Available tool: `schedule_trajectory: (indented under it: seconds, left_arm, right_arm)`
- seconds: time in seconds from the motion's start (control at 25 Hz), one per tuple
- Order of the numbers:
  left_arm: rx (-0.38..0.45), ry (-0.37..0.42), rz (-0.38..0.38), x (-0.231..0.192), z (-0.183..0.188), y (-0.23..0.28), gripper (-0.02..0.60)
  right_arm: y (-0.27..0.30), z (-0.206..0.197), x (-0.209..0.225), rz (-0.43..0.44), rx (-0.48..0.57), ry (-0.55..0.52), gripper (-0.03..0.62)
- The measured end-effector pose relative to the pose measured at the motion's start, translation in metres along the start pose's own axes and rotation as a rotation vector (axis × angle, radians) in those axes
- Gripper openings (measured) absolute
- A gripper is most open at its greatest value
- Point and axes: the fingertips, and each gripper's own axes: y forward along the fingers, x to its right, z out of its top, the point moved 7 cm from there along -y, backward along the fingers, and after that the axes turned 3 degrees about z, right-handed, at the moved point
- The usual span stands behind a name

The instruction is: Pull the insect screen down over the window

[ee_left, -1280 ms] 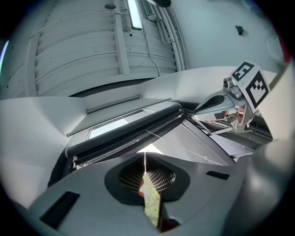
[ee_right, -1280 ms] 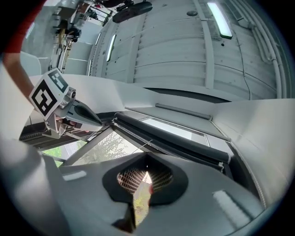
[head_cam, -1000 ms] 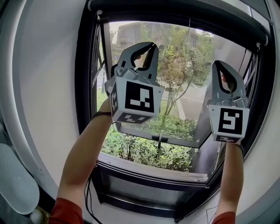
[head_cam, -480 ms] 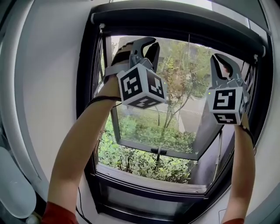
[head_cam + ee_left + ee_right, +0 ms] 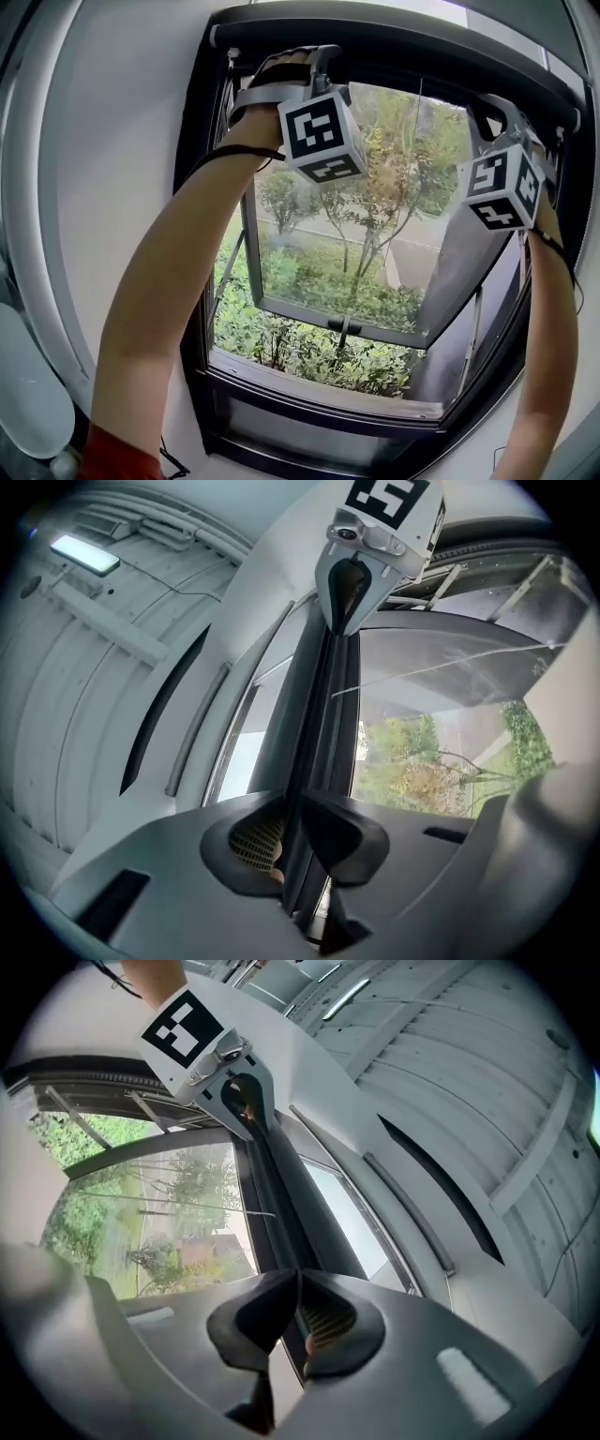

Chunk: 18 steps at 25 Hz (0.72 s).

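Nearest to us, our red sleeves (image 5: 117, 455) sit at the bottom of the head view, and both bare arms go up from them: the left arm (image 5: 178, 272) crosses the left side of the window frame (image 5: 192, 309), the right arm (image 5: 548, 356) rises along its right side. A black cord (image 5: 230, 155) loops round our left wrist.

At the top of our reach, the left gripper (image 5: 319, 58) is near the upper left corner of the frame and the right gripper (image 5: 489, 105) near the upper right. In the left gripper view the jaws are drawn narrow and pinch the screen bar (image 5: 323, 714), which passes between them and runs straight on to the other gripper. The right gripper view gives the same from the other end: its jaws are nearly together, clamped on the thin dark edge of that bar.

The screen bar lies at the very top of the window, tight under the dark housing (image 5: 403, 52) that spans the frame.

Beyond it we see the sash (image 5: 347, 323) swung outward, low plants (image 5: 309, 352) under it and trees (image 5: 375, 187) farther off; on the room side, a lit ceiling lamp (image 5: 84, 553) shows in the left gripper view
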Motion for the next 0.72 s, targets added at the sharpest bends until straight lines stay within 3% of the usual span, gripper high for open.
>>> schedule_trajectory:
  seconds: [0.72]
  left_arm:
    - [-0.057,0.153,-0.125,0.011,-0.003,0.029,0.064]
  right_arm:
    - [0.031,0.001,0.007,0.097,-0.086,-0.096,0.055]
